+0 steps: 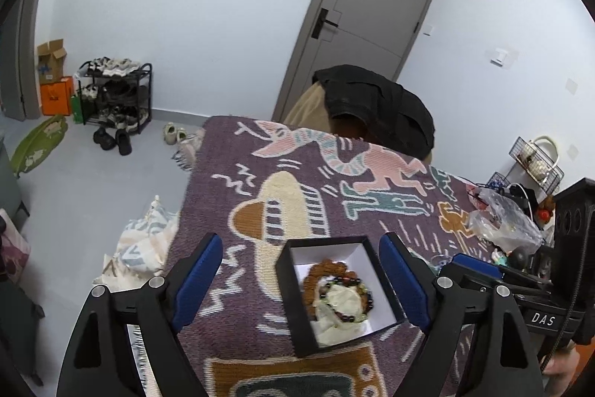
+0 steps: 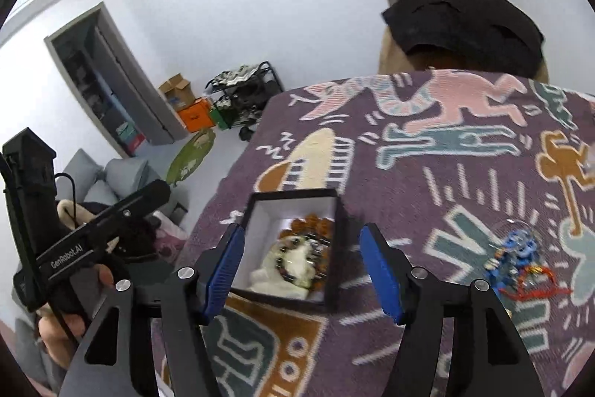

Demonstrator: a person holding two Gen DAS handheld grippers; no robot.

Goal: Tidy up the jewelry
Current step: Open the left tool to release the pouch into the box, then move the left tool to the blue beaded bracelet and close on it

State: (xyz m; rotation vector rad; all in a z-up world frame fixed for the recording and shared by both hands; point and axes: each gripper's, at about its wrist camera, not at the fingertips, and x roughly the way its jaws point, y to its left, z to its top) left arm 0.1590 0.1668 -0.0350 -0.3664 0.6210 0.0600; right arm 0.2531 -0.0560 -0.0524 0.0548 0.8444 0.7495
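Both the left gripper (image 1: 301, 285) and right gripper (image 2: 301, 270) gape empty around the bottom-centre box (image 1: 336, 293); a careless nudge could spill its bracelets (image 1: 336, 289).

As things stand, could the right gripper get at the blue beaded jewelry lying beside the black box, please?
Probably yes. The blue beaded jewelry lies uncovered on the patterned blanket, to the right of the right gripper, whose jaws stand open and empty. The black box sits on the other side, not in the way.

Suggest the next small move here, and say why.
Probably swing the right tool toward the loose jewelry pile on the blanket: its jaws are open and empty, the bracelets already lie in the open black box, while that pile waits unsorted.
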